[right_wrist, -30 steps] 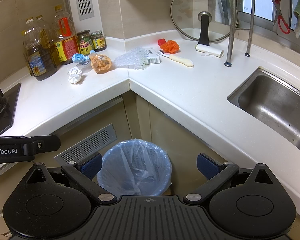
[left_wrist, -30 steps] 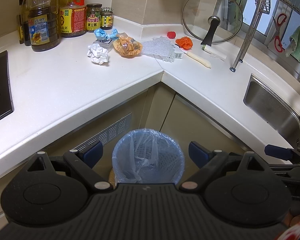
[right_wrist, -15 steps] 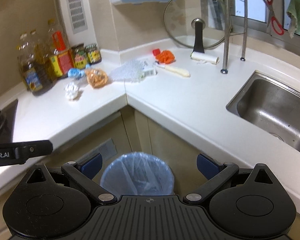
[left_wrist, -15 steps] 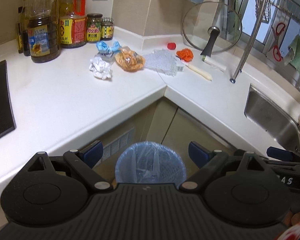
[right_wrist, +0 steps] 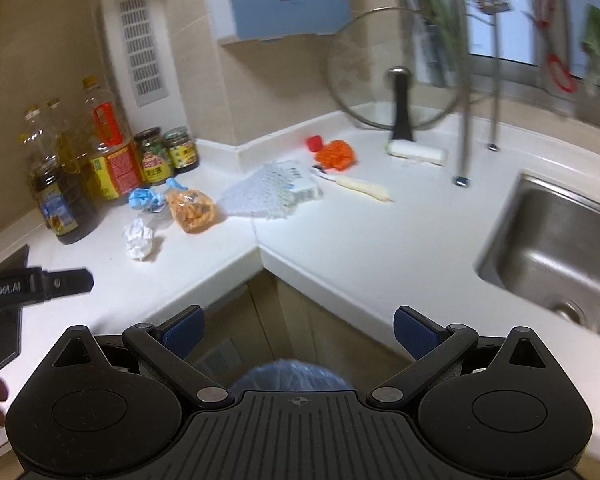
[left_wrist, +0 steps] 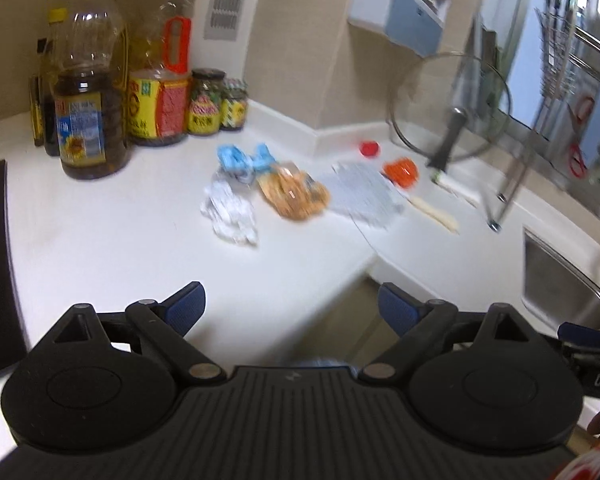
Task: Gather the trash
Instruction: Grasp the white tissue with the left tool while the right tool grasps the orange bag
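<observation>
Left gripper and right gripper both hang spread apart, empty. Crumpled paper lies at 12 o'clock on the countertop.

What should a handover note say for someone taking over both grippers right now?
Left gripper: open, empty, above the counter edge.
Right gripper: open, empty, above the lined bin on the floor.
Trash on the counter: crumpled white paper, blue wrapper, orange snack bag, clear bubble bag, orange scrap, red cap.
Done: nothing collected that shows.
Left: every piece into the bin.
</observation>
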`<state>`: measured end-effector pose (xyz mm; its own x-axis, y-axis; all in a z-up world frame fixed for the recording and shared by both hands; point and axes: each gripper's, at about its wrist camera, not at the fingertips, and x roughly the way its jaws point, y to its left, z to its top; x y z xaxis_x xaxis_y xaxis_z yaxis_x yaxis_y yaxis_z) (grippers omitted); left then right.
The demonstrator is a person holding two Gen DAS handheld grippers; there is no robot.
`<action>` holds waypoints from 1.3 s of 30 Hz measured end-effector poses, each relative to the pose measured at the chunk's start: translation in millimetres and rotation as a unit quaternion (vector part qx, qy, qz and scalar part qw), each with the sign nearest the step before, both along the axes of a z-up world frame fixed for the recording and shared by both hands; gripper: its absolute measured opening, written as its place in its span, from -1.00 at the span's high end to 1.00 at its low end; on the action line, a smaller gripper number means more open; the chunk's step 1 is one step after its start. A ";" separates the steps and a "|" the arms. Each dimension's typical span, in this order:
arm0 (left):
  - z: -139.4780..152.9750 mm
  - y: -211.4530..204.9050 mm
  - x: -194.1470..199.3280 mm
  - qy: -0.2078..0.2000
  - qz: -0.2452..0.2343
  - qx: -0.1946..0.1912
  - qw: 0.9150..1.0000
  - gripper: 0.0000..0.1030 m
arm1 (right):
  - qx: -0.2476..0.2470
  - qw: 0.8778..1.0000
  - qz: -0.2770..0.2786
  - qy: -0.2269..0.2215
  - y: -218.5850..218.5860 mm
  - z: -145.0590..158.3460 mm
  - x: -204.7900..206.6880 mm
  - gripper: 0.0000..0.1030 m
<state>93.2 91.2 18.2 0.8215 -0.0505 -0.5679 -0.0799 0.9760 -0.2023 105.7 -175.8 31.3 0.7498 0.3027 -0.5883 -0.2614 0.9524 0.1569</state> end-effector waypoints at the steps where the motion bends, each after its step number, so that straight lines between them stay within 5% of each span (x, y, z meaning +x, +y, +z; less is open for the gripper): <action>1: -1.8 2.7 9.4 -0.001 0.006 0.002 1.000 -0.79 | -0.002 1.000 0.014 -0.002 4.9 -2.3 12.6 -0.94; 15: -40.3 12.3 121.4 0.025 0.129 0.023 0.991 -0.66 | -0.013 0.972 0.233 -0.009 61.4 -32.9 193.2 -0.92; 18: -45.4 15.1 134.8 0.032 0.137 0.024 0.990 -0.54 | -0.025 0.962 0.270 -0.014 75.8 -36.2 212.7 -0.74; 24: -57.4 20.2 160.6 0.055 0.117 0.032 0.991 -0.15 | -0.030 0.951 0.307 -0.022 96.0 -41.7 234.0 -0.58; 32: -58.8 32.5 168.7 0.073 0.110 0.039 0.991 0.62 | -0.037 0.938 0.343 -0.030 123.5 -50.5 241.2 -0.28; 37: -54.2 38.1 162.6 0.078 0.115 0.039 0.990 0.67 | -0.046 0.933 0.356 -0.037 136.7 -54.5 243.3 -0.09; 39: -52.8 38.2 159.6 0.080 0.118 0.041 0.989 0.69 | -0.051 0.931 0.361 -0.036 139.8 -55.8 245.0 0.13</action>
